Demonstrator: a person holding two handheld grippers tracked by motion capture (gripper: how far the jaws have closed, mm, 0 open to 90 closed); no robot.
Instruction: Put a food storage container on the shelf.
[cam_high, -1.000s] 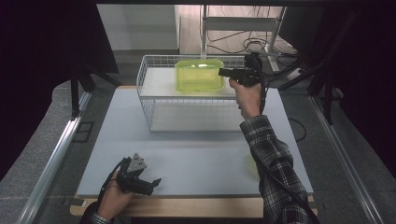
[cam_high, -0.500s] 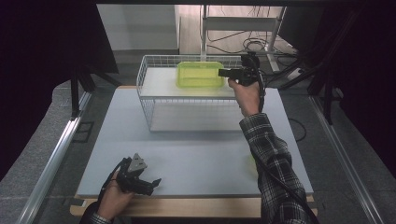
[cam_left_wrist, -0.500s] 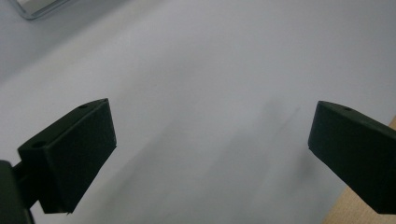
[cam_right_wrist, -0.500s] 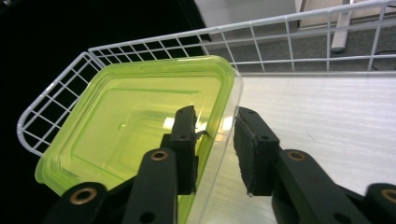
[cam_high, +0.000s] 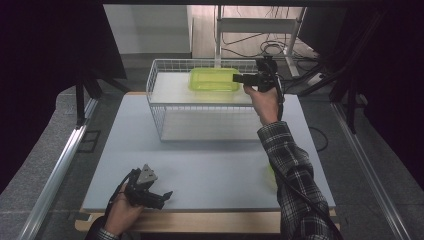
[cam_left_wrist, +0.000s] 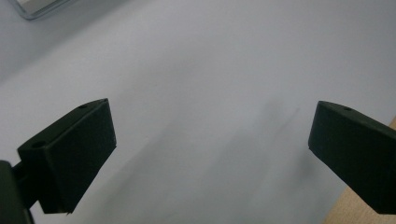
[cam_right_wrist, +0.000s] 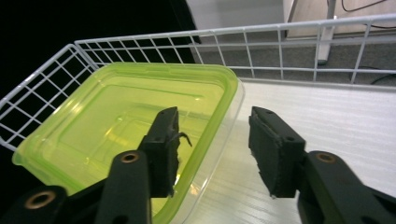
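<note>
High view: a pale grey table (cam_high: 210, 170) fills the middle. At about twelve o'clock on it stands a white wire basket (cam_high: 165, 107), raised like a shelf with a pale board inside. A clear yellow-green plastic container (cam_high: 212, 80) sits on that board, toward the basket's far side.

From five o'clock a plaid-sleeved forearm reaches up to roughly one o'clock, where the hand holds the right gripper (cam_high: 239, 78) level, its black jaws pointing toward nine o'clock at the container's right end. At seven o'clock, near the table's front edge, the other hand holds the left gripper (cam_high: 166, 195) low over bare table, well apart from the basket.

Right gripper view: the right gripper (cam_right_wrist: 212, 140) has its two black jaws rising from six o'clock. They straddle the near rim of the container (cam_right_wrist: 116, 126): one jaw stands inside the tub at about seven o'clock, the other outside it at about five o'clock over the pale board. The jaws have just been opening, and a clear gap shows between the outer pad and the rim, so the rim sits between them without being pinched. The basket's (cam_right_wrist: 56, 60) white wires run behind, from nine o'clock round to two o'clock.

Left gripper view: the left gripper (cam_left_wrist: 210, 140) is spread wide, with bare grey table between its jaws.
</note>
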